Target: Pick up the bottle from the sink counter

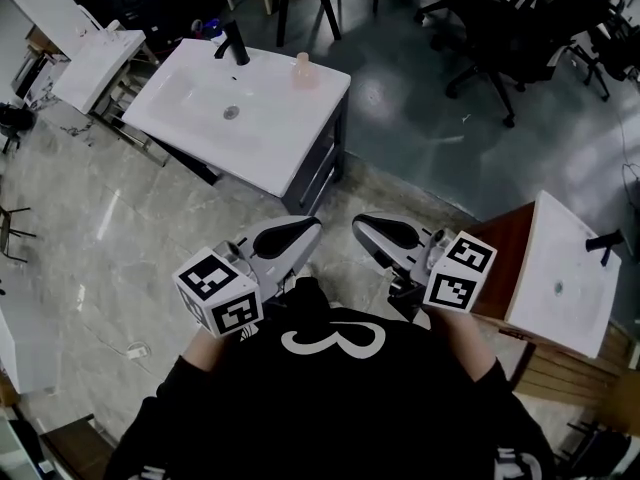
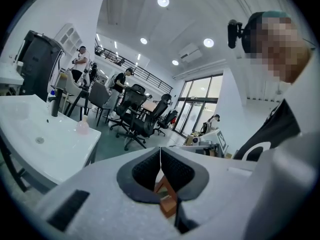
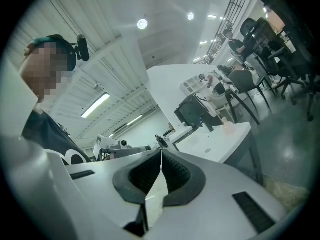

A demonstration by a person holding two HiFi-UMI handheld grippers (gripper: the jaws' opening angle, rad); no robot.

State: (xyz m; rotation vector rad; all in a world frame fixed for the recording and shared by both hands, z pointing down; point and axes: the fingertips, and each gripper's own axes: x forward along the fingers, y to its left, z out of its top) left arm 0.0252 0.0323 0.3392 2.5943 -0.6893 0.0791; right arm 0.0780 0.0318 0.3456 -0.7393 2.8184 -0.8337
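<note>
Head view shows bottle (image 1: 303, 70) small and blurred on sink counter (image 1: 270, 133).

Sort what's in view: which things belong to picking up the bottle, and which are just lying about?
Job: pink bottle; sink counter; left gripper and right gripper, both shut, empty.
Lying about: black faucet; second sink; office chairs.
</note>
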